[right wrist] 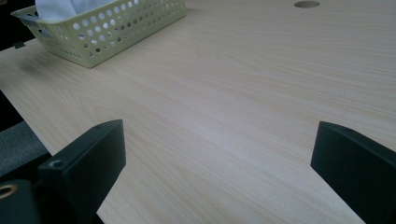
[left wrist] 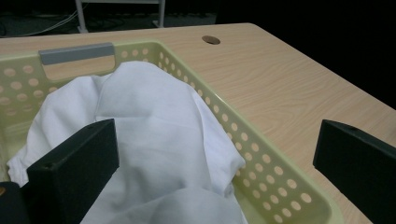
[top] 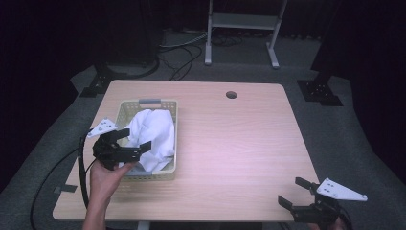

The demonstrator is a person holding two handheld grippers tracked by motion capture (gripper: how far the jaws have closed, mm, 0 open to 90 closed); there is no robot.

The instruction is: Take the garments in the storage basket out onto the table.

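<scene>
White cloth (top: 153, 132): one piece, held in one yellow basket (top: 170, 139) near the desk's (top: 239, 139) left edge.
Two grippers are counted: left gripper (top: 135, 139) spread wide above the cloth, right gripper (top: 296, 190) spread wide at the near right corner, nothing gripped.

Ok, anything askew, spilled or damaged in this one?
Nothing stands out. The white cloth lies bunched inside the basket, which sits flat on the table. The left gripper hovers open over it; the right gripper is open near the table's edge.
</scene>
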